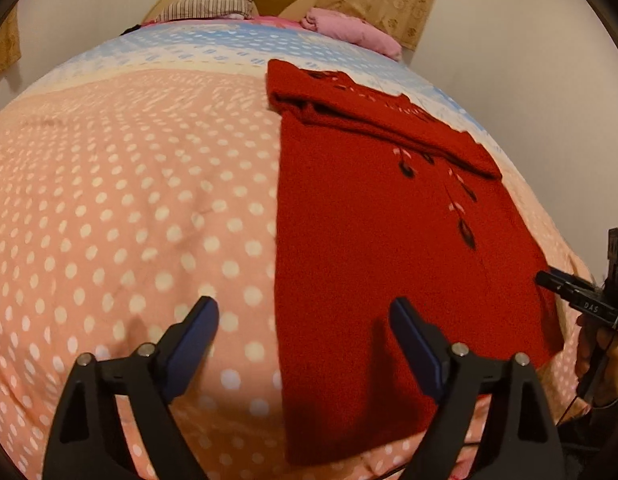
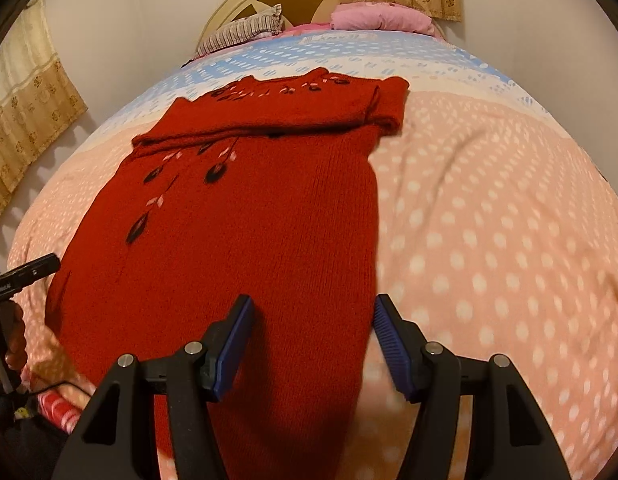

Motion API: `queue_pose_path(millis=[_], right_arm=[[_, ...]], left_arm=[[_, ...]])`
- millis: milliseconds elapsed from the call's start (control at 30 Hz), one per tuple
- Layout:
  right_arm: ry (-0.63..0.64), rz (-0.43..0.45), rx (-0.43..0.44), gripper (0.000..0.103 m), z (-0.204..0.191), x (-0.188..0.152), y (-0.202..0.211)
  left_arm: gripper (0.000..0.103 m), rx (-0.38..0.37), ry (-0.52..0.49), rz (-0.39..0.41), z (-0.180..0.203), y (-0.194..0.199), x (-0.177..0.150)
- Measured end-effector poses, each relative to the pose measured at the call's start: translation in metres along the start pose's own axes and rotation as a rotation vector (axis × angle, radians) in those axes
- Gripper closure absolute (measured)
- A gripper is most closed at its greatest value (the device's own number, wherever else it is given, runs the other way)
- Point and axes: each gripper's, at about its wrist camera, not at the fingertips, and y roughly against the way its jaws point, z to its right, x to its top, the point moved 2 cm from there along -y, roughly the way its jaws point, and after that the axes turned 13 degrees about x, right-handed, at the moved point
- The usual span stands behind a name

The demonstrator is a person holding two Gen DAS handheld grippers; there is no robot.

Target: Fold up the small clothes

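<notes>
Both sets of fingers spread, nothing pinched. Left gripper [image 1: 303, 346] hovers w/ the red sweater's [image 1: 373, 240] near left edge between its fingers; right gripper [image 2: 313, 346] straddles the near right edge. Sweater lies flat on the bed [image 1: 109, 200], sleeves folded across its far end. Risk, imo: grabbing bedsheet along w/ the knit, or uneven lift skewing the fold.
</notes>
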Motion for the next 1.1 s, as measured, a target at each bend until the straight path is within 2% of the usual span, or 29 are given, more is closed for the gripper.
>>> queue_pose_path(millis=[333,433,500,600,767,900,967,1000,1033,1067,1100], right_arm=[[0.000,-0.021,0.015,0.041,-0.009,-0.041,0.023],[-0.013,-0.013,0.023,0.041,-0.008,-0.052,0.029],[-0.021,-0.015,0.031,0.041,-0.009,-0.056,0.032],[-0.031,-0.023,0.055,0.041,-0.009,-0.060,0.036],[-0.046,-0.018,0.078,0.041,-0.008,-0.065,0.037],[-0.059,-0.023,0.103,0.045,-0.008,-0.070,0.041],[-0.076,-0.015,0.120,0.049,-0.006,-0.071,0.041],[-0.080,-0.014,0.129,0.056,-0.006,-0.072,0.041],[-0.087,-0.017,0.146,0.061,-0.007,-0.072,0.041],[-0.096,-0.019,0.163,0.062,-0.007,-0.073,0.041],[-0.106,-0.022,0.185,0.063,-0.007,-0.073,0.040]], left_arm=[[0.022,-0.035,0.015,-0.025,-0.003,0.013,-0.020],[0.028,-0.036,0.021,-0.032,-0.002,0.016,-0.025],[0.038,-0.028,0.036,-0.033,-0.002,0.022,-0.029],[0.038,-0.061,0.052,-0.065,-0.003,0.023,-0.034],[0.038,-0.034,0.049,-0.079,0.001,0.024,-0.038],[0.038,-0.037,0.068,-0.124,-0.001,0.019,-0.043],[0.038,-0.036,0.074,-0.127,0.000,0.017,-0.045],[0.038,-0.041,0.075,-0.135,0.000,0.017,-0.046],[0.039,-0.047,0.077,-0.146,0.001,0.015,-0.047],[0.047,-0.048,0.082,-0.160,0.000,0.013,-0.048],[0.050,-0.050,0.091,-0.170,-0.002,0.010,-0.049]])
